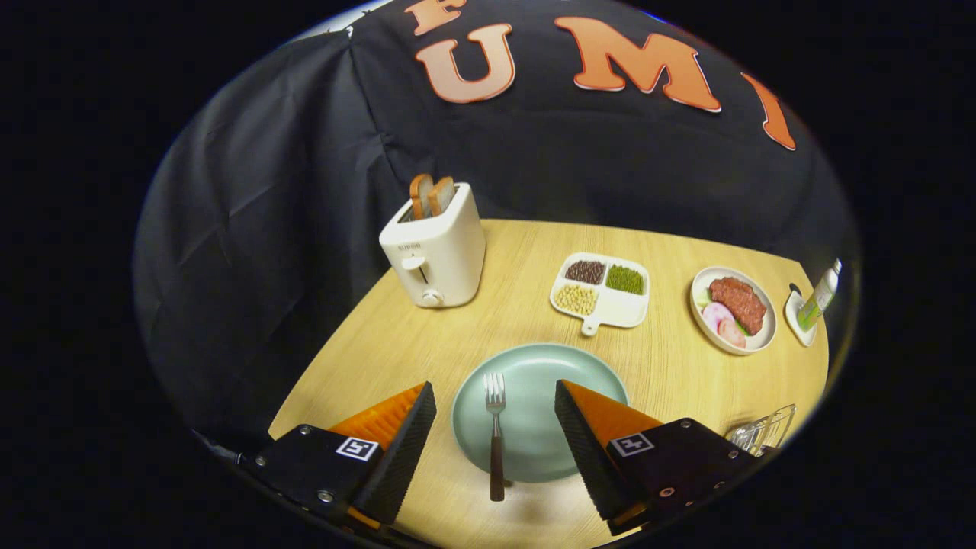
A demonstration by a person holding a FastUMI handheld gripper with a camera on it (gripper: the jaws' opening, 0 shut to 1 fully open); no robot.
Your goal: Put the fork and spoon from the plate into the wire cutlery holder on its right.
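- The counter (pixel 427 335) is a light wooden top, and it carries everything in this scene; the black cloth wall stands behind it.
- The tool (pixel 496 415) hangs above the near edge of the counter with its two fingers wide apart; nothing is held between them.
- The toaster (pixel 435 255) is white and stands at about 11 o'clock from the plate, near the far left edge of the counter; two slices of bread (pixel 431 194) stick up from its slots.
- The plate (pixel 537 408) is pale green and round; it lies just ahead of the fingers, and the right finger covers its right part.
- The divided dish (pixel 606 305) is white, at about 1 o'clock from the plate; it holds dark, green and yellow grains in three compartments.
- The small plate of food (pixel 755 335) sits at about 2 o'clock, with a piece of meat and some slices on it.
- The wire cutlery holder (pixel 766 431) is at 3 o'clock from the plate, partly hidden by the right finger.
- The fork (pixel 496 435) lies on the left part of the plate, between the fingers, tines toward 12 o'clock and the dark handle passing over the near rim onto the counter.
- A small bottle (pixel 820 293) stands on a little white dish at the far right edge.
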